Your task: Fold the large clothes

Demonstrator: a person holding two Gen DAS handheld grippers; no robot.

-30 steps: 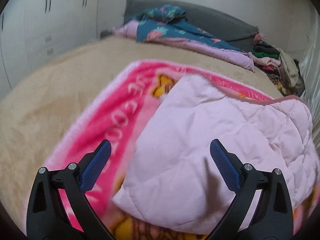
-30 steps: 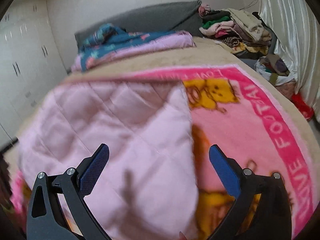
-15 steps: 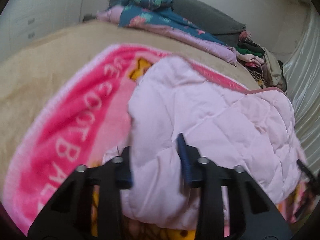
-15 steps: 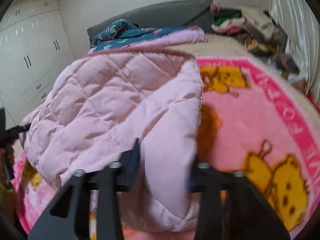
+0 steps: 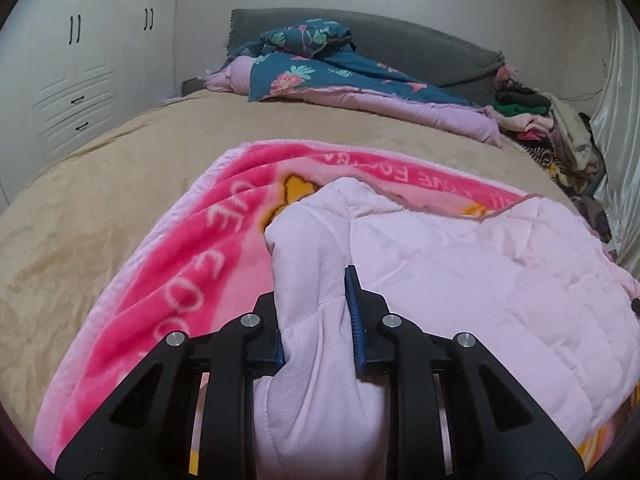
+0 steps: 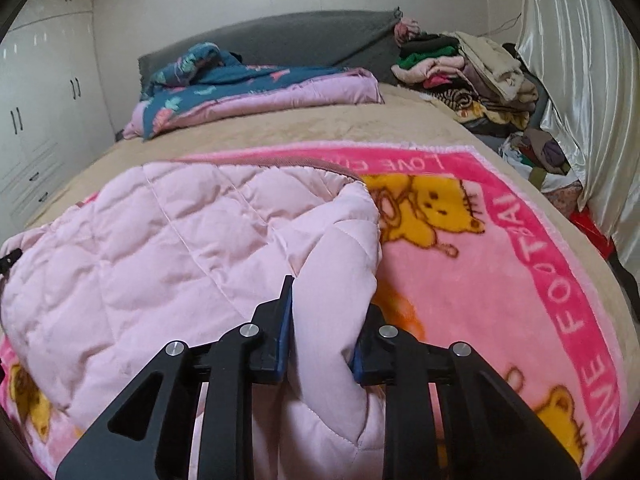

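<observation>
A pale pink quilted jacket [image 5: 460,280] lies on a pink cartoon-bear blanket [image 5: 192,264] spread over the bed. My left gripper [image 5: 316,320] is shut on a bunched fold at the jacket's left near edge. In the right wrist view the same jacket [image 6: 180,248] fills the left half, over the blanket [image 6: 500,272]. My right gripper [image 6: 322,332] is shut on a fold at the jacket's right near edge. Both folds are lifted slightly off the blanket.
The tan bedspread [image 5: 100,184] surrounds the blanket. A folded blue floral and lilac quilt [image 5: 340,80] lies at the grey headboard [image 6: 312,40]. A pile of clothes [image 6: 460,68] sits at the far right corner, by a silky curtain [image 6: 580,80]. White wardrobes [image 5: 80,60] stand to the left.
Both grippers were open above the jacket a second ago. They came down and closed on its near edge, one at each side, and now hold bunched folds.
</observation>
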